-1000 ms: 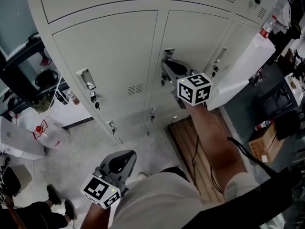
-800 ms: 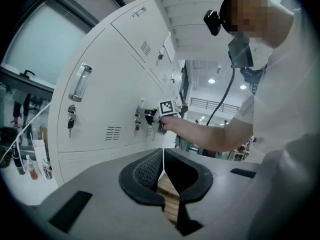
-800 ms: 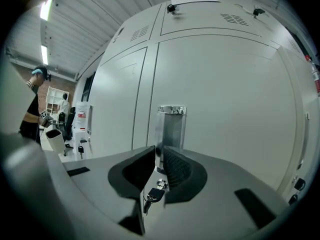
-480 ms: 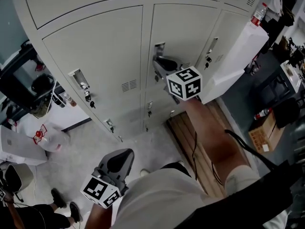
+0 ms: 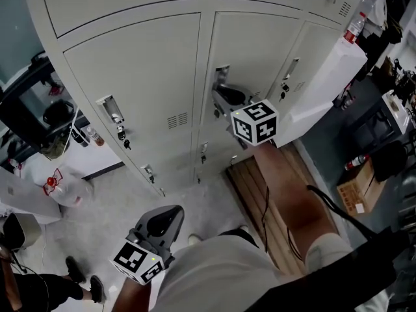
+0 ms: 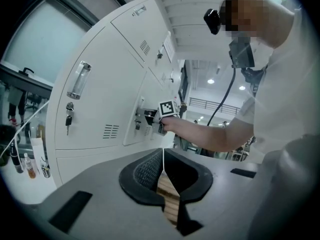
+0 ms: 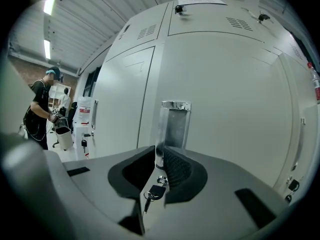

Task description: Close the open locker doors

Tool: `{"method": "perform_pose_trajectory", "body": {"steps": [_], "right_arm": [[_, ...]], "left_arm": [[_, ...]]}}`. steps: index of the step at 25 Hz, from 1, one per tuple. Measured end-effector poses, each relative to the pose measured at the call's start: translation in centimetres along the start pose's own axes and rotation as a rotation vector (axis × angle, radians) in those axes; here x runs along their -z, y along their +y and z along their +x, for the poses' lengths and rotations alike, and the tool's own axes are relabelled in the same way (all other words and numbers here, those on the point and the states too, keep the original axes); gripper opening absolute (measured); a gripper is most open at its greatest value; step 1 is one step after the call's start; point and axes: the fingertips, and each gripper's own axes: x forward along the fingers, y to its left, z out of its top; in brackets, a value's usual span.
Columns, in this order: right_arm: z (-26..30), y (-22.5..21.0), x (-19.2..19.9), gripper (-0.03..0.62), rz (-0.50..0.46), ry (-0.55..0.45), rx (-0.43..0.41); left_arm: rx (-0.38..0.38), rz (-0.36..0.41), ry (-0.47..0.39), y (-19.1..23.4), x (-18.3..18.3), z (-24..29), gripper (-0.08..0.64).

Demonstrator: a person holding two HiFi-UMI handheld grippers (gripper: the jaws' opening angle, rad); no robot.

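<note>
right gripper point(image 7: 160, 161): clamped on the chrome handle point(image 7: 175, 124) at the middle locker door's point(image 5: 260, 51) left edge | left gripper point(image 6: 163, 166): pressed together, empty

A speckled pale grey floor point(image 5: 114, 200) runs along the foot of a bank of pale grey metal lockers point(image 5: 143, 77), which stands directly on it. Towards the right, a brown slatted wooden platform point(image 5: 250, 187) lies flat on the floor, its near end touching the lockers' base. At the left, a crumpled white plastic bag with red print point(image 5: 58, 182) sits near the end of the lockers. Further right, where the floor turns darker, rests a brown cardboard box point(image 5: 354, 197). A person's black shoes point(image 5: 73, 270) stand at lower left.
</note>
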Motion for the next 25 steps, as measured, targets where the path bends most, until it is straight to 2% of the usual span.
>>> {"method": "perform_pose_trajectory", "body": {"steps": [17,25], "right_arm": [[-1.1,0.8,0.9,0.052,-0.045,0.013,-0.035],[-1.4,0.7,0.8,0.052,-0.088,0.021,-0.009]], "left_arm": [[0.013,0.003,0.015,-1.6,0.4,1.1,0.012],[0.017,0.005,0.016,-1.8,0.4,1.4,0.012]]}}
